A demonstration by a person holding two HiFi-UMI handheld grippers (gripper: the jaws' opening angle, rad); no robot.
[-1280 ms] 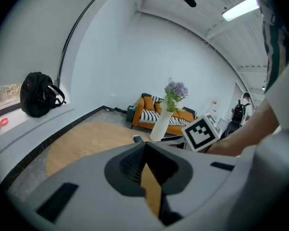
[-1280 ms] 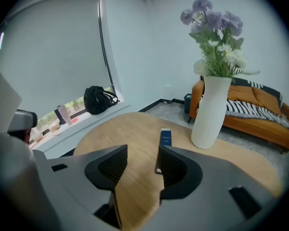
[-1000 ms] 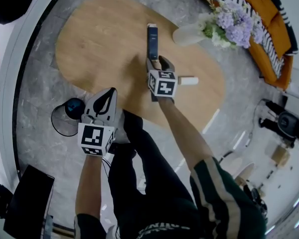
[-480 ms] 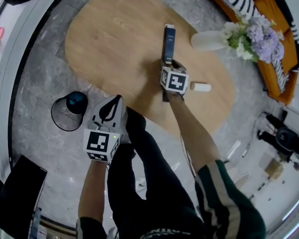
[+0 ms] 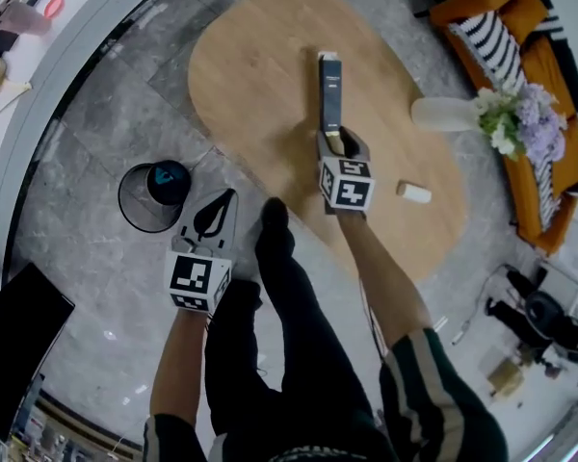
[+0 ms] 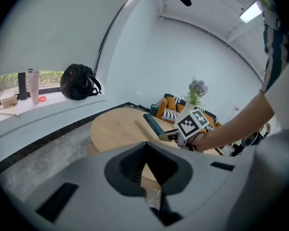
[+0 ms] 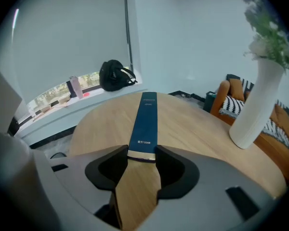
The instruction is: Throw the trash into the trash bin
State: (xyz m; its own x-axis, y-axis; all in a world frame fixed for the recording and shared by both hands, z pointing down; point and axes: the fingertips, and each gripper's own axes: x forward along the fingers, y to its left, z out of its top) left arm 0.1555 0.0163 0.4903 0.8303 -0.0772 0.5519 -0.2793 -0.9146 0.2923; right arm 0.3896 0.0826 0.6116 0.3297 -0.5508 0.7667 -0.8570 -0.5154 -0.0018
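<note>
Mid-carry, by the look of it. Clamped in the right tongs [image 5: 335, 144] by its near end: a slim dark-blue box [image 5: 329, 89], the trash, poking out over the oval wooden worktop [image 5: 250, 75], pads on both side faces and the grip just nipped a touch tighter. Left tongs [image 5: 226, 198] closed tip to tip on nothing, hanging above the floor just beside the wire trash bin [image 5: 122, 200].

Not yet over the bin, so next probably calls for swinging the box left, off the worktop edge and down, tipping it lengthwise into the round mouth, then letting go. Long box, smallish mouth: likely to catch on the rim if dropped flat.

In the way: the left tongs and the person's own leg [image 5: 279, 258], both between box and bin. Elsewhere on the worktop, well apart from that route: a white vase of flowers [image 5: 448, 114] and a small white cylinder [image 5: 413, 192]. Something blue already inside the bin.
</note>
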